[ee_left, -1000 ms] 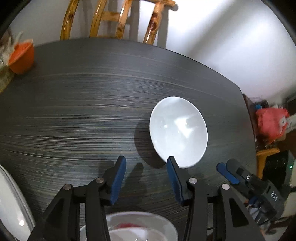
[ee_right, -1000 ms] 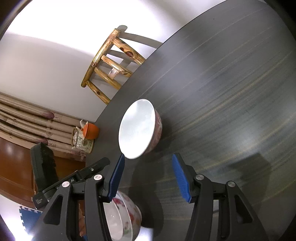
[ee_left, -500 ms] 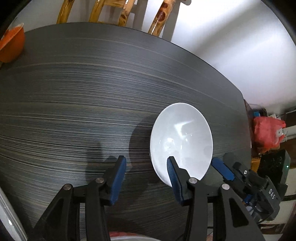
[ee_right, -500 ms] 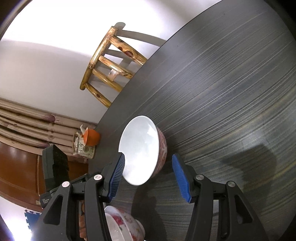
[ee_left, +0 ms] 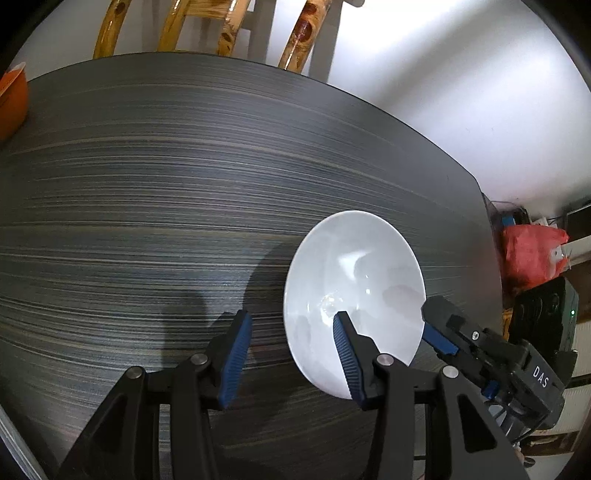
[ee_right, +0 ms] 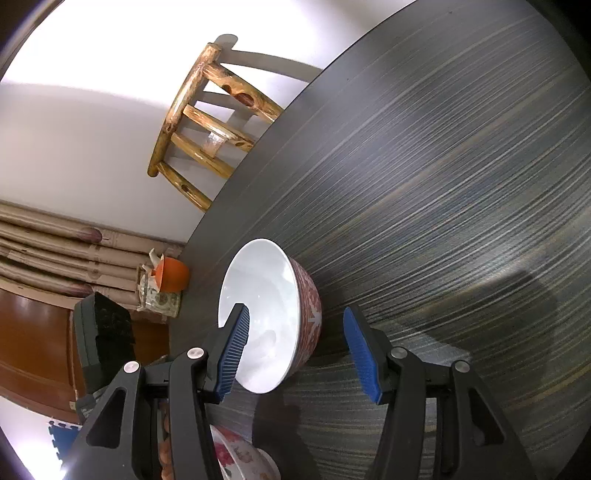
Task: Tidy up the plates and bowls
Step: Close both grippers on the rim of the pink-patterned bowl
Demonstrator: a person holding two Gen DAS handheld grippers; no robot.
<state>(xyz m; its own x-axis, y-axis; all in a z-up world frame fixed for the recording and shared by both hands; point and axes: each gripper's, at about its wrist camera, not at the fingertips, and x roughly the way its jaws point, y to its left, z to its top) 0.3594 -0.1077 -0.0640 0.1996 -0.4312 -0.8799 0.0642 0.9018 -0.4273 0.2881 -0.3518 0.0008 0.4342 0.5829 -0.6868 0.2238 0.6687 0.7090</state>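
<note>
A bowl with a white inside and a red patterned outside stands on the dark striped table. In the left wrist view the bowl sits right of centre. My left gripper is open, its right finger reaching over the bowl's near rim. My right gripper is open and straddles the bowl's wall, left finger inside, right finger outside. The right gripper also shows in the left wrist view at the bowl's right rim. A floral bowl lies at the bottom edge.
A wooden chair stands behind the table's far edge, also in the right wrist view. An orange bowl sits at the far left corner. A red bag lies beyond the table's right edge.
Both grippers have moved forward toward the bowl, which now looks larger and closer. The right gripper's fingers now straddle its wall; the floral bowl has dropped out of the left view.
</note>
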